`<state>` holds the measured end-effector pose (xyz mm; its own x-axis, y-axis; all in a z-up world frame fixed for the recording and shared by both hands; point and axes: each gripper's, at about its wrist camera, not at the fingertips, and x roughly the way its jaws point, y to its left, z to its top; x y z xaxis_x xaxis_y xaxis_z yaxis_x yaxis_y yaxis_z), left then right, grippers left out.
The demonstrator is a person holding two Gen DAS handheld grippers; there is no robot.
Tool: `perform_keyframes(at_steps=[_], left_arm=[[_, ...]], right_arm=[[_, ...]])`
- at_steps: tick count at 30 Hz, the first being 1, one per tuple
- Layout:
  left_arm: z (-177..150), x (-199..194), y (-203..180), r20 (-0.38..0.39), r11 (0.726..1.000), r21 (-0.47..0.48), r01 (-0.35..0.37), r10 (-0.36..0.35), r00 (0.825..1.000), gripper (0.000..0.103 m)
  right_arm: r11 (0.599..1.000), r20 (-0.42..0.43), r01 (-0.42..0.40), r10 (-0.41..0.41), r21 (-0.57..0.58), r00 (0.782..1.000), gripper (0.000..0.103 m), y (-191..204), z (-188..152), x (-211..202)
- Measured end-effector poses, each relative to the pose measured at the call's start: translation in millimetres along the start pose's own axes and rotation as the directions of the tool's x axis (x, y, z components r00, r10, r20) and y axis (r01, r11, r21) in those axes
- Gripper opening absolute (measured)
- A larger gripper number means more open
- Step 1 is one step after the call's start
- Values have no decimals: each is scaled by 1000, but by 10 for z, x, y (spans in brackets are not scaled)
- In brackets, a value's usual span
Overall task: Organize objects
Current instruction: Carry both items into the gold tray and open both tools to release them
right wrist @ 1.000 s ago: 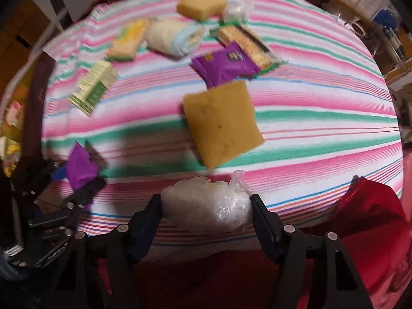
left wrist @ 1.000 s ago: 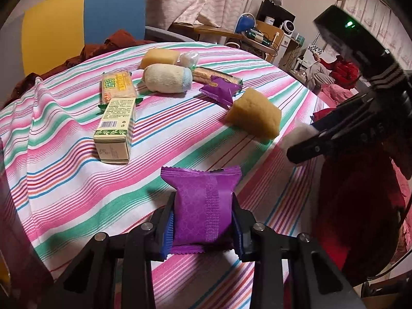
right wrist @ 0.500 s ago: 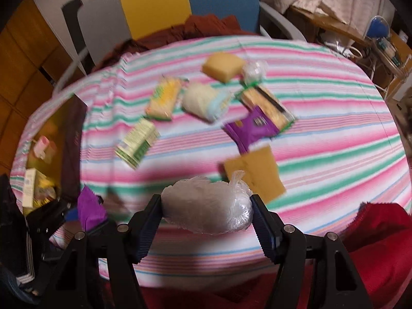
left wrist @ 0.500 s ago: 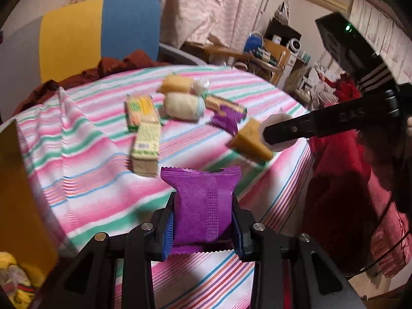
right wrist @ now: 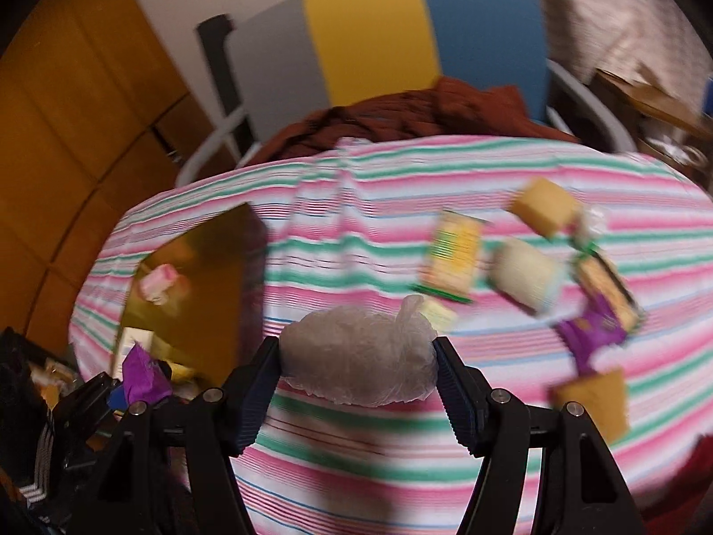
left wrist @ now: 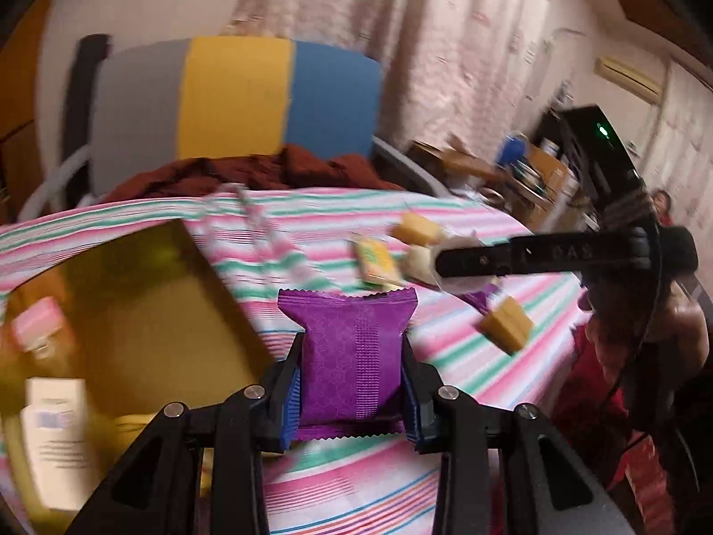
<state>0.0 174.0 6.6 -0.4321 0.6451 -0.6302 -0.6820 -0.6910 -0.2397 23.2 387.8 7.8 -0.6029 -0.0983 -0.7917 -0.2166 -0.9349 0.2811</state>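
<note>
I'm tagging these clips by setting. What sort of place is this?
Most likely a lived-in home room: a table under a striped tablecloth strewn with snacks, patterned curtains, a wall air conditioner and a fabric chair draped with clothing.

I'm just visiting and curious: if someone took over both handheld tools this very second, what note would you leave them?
Left tool: shut on the purple packet, held beside the yellow box.
Right tool: shut on the clear plastic bag, above the striped tablecloth.
Done: a few items already lie in the yellow box, including a pink one.
Left: drop off both held items, probably in the box, then gather the snacks on the cloth: green-yellow packet, white roll, yellow sponges, another purple packet.
</note>
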Motion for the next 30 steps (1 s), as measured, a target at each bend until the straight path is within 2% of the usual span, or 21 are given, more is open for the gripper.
perform_keyframes(at_steps=[5,9,13,21,23,24,25,28,30], left_arm=[[29,-236,562,29,986,-120,-117,121,992,36],[62,-430,1018,56,957,-214,-197,214,975,36],[98,-512,1357,61,929,-254,-271,295,953,36],[9,-463,1840,6,872,-315,-374,396,918,36],[-27,-441,1913,-13,856,-325,-401,420,907,38],[-45,-436,1945,-24,850,-332,-409,426,904,44],[-60,-426,1984,-35,842,-341,-417,432,901,46],[-146,-467,2059,-60,816,-365,-449,461,886,47],[-171,-524,2057,-58,812,-370,-452,465,883,48]], right_arm=[[993,-41,-90,87,-80,995,68,529,102,294],[985,-74,-121,112,-124,991,68,854,148,526],[978,-94,-150,137,-142,986,68,1121,216,711],[970,-118,-177,158,-169,980,68,1501,342,1029],[966,-119,-183,163,-180,979,73,1578,365,1091],[965,-120,-188,168,-181,978,73,1607,375,1117],[964,-122,-197,177,-179,977,78,1633,382,1145],[964,-123,-208,189,-166,974,90,1684,390,1209],[964,-126,-214,195,-156,973,93,1693,370,1215]])
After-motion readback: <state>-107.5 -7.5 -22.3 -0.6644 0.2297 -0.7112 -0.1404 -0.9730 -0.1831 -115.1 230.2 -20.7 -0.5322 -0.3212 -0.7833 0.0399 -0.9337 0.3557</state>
